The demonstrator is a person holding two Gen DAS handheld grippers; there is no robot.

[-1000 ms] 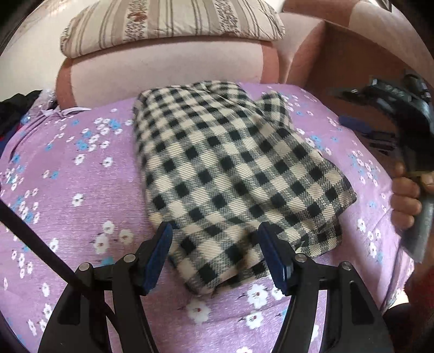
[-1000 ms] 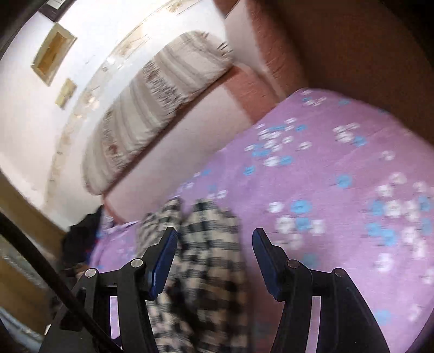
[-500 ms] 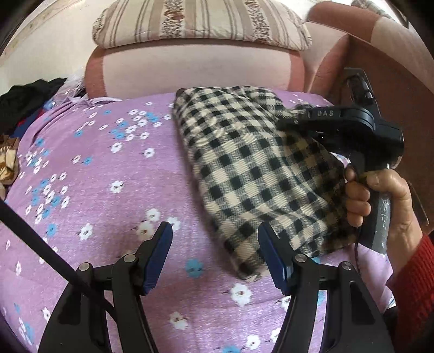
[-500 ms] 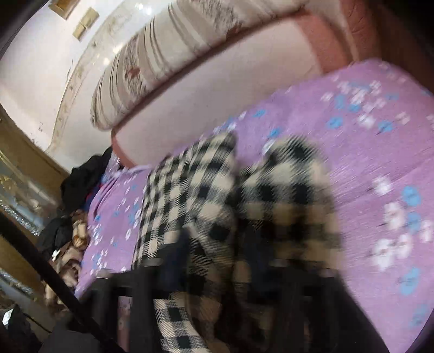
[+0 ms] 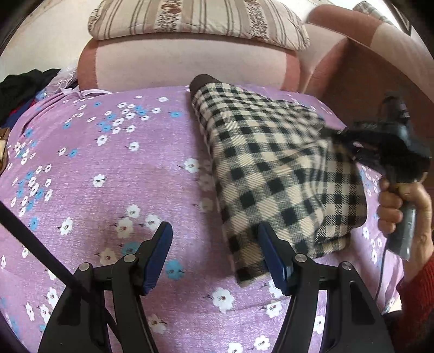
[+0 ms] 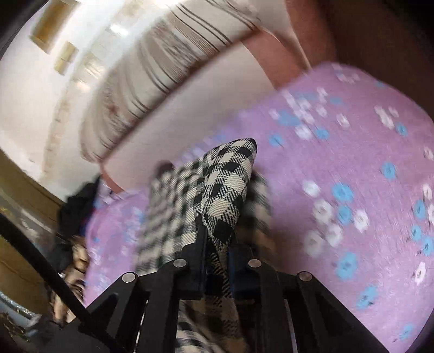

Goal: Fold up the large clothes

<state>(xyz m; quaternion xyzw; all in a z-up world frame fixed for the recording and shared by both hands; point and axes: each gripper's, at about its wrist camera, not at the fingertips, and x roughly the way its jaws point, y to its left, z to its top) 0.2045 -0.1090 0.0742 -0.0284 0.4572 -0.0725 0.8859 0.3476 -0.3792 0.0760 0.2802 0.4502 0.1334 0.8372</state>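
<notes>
A folded black-and-cream checked garment [image 5: 274, 168] lies on the purple flowered sofa cover [image 5: 108, 190]. Its right edge is lifted by my right gripper [image 5: 336, 135], held in a person's hand [image 5: 396, 209]. In the right wrist view the right gripper [image 6: 217, 239] is shut on a bunched fold of the checked garment [image 6: 225, 184], which sticks up between the fingers. My left gripper [image 5: 214, 244] stands open low over the cover. Its right finger [image 5: 271, 255] is at the garment's near corner, and only the bare cover shows between the pads.
A striped cushion [image 5: 198, 19] lies on the pink sofa back [image 5: 184, 65]. The sofa arm [image 5: 360, 76] rises at the right. Dark clothes [image 5: 21, 92] are piled at the far left end of the sofa.
The right gripper came down onto the garment's right edge, shut on it and raised it. The garment has shifted right in the left wrist view; the left gripper stays open.
</notes>
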